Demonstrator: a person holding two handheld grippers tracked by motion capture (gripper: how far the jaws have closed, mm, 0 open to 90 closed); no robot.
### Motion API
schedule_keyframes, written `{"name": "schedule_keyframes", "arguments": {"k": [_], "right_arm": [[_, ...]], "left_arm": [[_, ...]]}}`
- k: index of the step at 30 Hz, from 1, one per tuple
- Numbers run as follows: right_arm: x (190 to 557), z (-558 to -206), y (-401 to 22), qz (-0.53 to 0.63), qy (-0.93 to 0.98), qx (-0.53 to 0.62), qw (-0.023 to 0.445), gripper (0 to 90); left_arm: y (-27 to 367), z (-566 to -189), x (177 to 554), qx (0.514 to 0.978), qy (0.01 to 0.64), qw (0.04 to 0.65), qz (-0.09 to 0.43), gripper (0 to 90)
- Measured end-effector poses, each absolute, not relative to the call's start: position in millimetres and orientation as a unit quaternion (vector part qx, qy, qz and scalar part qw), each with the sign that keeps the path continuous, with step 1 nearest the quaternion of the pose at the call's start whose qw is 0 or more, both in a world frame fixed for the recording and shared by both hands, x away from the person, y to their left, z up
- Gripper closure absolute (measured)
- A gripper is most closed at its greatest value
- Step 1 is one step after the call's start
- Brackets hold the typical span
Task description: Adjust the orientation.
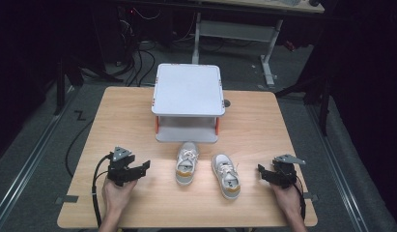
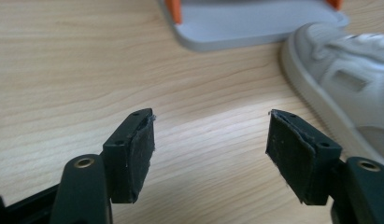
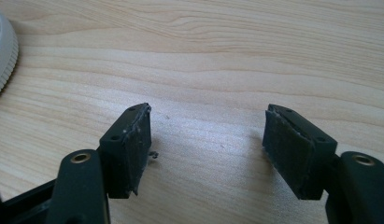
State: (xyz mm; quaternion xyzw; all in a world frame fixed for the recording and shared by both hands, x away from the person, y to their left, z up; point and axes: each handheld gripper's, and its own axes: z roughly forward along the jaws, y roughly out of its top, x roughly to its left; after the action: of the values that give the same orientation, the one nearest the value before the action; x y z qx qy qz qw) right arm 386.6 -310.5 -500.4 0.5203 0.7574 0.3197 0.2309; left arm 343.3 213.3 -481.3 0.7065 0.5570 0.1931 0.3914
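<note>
1. The table (image 1: 138, 106) holds a little shelf (image 1: 188, 89) at the back, in the middle.
2. Two shoes lie in front of the little shelf, side by side.
3. The left shoe (image 1: 186, 163) is close to the shelf's bottom board.
4. The right shoe (image 1: 226, 176) lies a bit nearer to the person, just beside the left shoe.
5. The left gripper (image 1: 138, 169) is left of the left shoe, with bare table between them.
6. The right gripper (image 1: 263, 174) is right of the right shoe, near it but not touching.
</note>
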Motion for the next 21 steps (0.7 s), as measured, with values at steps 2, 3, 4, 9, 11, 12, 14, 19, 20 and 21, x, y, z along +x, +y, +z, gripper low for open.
{"name": "schedule_keyframes", "arguments": {"k": [2, 3, 4, 9, 11, 12, 14, 19, 20, 21], "right_arm": [[386, -496, -311, 0.308, 0.765, 0.521, 0.222, 42.0], [385, -495, -310, 0.302, 0.767, 0.523, 0.218, 44.0], [385, -493, -310, 0.298, 0.769, 0.524, 0.215, 45.7], [380, -491, -303, 0.311, 0.776, 0.510, 0.201, 50.9], [376, -489, -299, 0.318, 0.780, 0.499, 0.206, 52.0], [374, -487, -297, 0.323, 0.780, 0.493, 0.210, 52.7], [369, -482, -295, 0.337, 0.777, 0.480, 0.229, 53.9], [355, -466, -295, 0.383, 0.767, 0.460, 0.232, 57.0], [352, -463, -294, 0.389, 0.766, 0.457, 0.230, 57.0], [349, -460, -293, 0.397, 0.764, 0.455, 0.225, 56.8]], "left_arm": [[215, -487, 346, 0.709, 0.561, 0.378, 0.200, 32.6], [215, -489, 347, 0.707, 0.564, 0.375, 0.203, 32.6], [215, -491, 348, 0.707, 0.565, 0.373, 0.206, 32.6], [216, -498, 354, 0.711, 0.568, 0.347, 0.228, 32.6], [218, -500, 355, 0.710, 0.571, 0.343, 0.229, 32.6], [218, -501, 355, 0.707, 0.574, 0.345, 0.228, 32.6], [220, -503, 355, 0.703, 0.579, 0.346, 0.228, 32.7], [222, -506, 353, 0.701, 0.582, 0.340, 0.234, 32.8], [222, -507, 352, 0.700, 0.580, 0.342, 0.238, 32.9], [222, -507, 352, 0.700, 0.581, 0.341, 0.239, 32.8]]}}
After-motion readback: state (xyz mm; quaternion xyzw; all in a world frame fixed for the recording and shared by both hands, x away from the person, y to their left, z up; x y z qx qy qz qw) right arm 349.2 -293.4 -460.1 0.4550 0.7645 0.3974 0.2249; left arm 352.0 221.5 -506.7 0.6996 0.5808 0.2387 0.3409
